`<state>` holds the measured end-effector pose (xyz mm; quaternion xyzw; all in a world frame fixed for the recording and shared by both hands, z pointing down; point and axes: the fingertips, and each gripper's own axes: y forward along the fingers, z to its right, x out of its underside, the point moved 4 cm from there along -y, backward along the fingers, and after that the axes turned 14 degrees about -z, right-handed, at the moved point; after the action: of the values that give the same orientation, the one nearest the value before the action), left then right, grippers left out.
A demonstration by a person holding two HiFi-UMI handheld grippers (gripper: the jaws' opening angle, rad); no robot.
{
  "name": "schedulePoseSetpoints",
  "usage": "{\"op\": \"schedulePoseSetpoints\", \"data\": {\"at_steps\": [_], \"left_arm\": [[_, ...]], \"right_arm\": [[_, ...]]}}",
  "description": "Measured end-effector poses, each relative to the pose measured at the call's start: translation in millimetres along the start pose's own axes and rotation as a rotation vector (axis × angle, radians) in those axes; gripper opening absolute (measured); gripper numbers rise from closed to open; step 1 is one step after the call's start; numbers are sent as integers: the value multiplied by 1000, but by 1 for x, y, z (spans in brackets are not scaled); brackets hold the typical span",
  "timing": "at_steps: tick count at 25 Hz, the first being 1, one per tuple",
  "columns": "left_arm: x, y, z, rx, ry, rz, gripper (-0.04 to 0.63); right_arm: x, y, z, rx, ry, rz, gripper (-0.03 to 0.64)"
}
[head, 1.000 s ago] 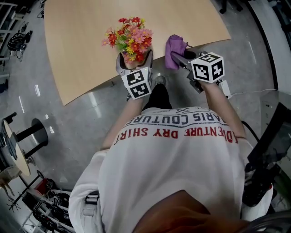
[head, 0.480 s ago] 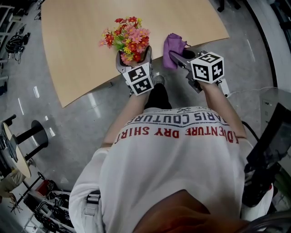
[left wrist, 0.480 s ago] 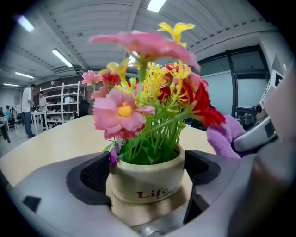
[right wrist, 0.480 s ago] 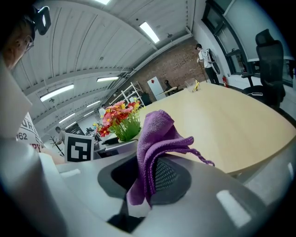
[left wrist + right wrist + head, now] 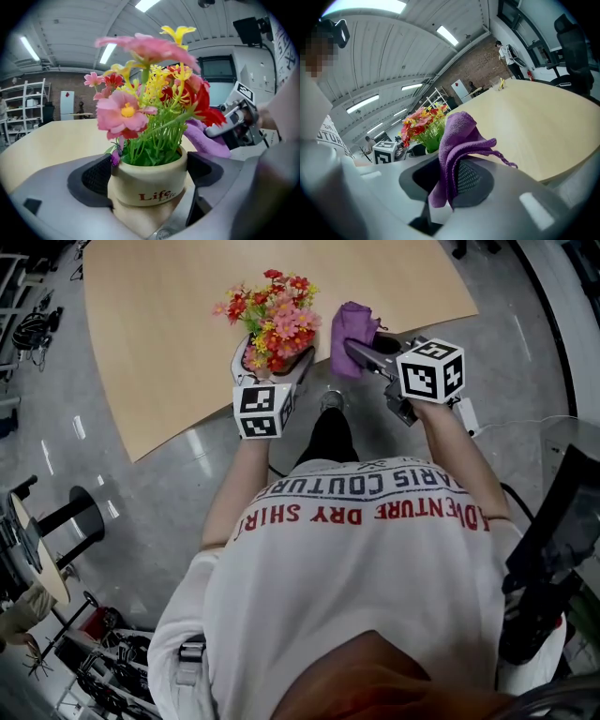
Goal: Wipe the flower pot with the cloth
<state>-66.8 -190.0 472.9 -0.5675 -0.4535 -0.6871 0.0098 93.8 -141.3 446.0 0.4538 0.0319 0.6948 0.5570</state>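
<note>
Left gripper: jaws closed on the pot, one pad on each side of its wall; the left gripper view shows both pads pressed against it.
Left cube: marker cube on the gripper body, just on the near side of the table edge.
Pot: cream, upright, red "Life" print facing the camera. In the head view it sits at the near table edge, mostly hidden under the flowers. Cannot tell whether its base touches the table.
Flowers: pink, red and yellow on green stems, filling the pot mouth.
Cloth: purple, bunched, just right of the flowers, over the table edge. Contact with the pot or flowers: cannot tell. In the left gripper view it shows behind the blooms at right.
Right gripper: jaws pinched on the cloth; in the right gripper view a fold is clamped between the pads and the rest stands up above them, with a loose hem hanging right.
Right cube: marker cube, off the table over the floor.
Table: light wood, curved near edge; bare top runs away behind the cloth.
</note>
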Motion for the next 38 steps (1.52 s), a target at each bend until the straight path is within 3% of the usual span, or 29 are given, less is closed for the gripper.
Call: {"op": "schedulePoseSetpoints", "data": {"at_steps": [8,12,18,25,27,32,38], "left_arm": [[-3,-15,4,251,180,-20,508],[-3,-19,2,326,246,-53,508],[-7,-13,-4,346,261,-61,508],[-10,-7,-13,356,277,-54,508],[-9,-4,-14,360,278,-58,508],[-8,-12,-14,380,289,-54,508],[-6,1,-14,388,299,-63,508]], "right_arm": [[-7,-1,-8,-49,-8,15,51],[-9,6,-11,-89,-13,10,51],[-24,26,-10,-160,-19,-9,51],[-28,54,1,-149,-60,-70,51],[-28,59,8,-120,-66,-99,49],[-18,72,16,70,-161,-253,44],[-15,80,31,106,-162,-310,44]]}}
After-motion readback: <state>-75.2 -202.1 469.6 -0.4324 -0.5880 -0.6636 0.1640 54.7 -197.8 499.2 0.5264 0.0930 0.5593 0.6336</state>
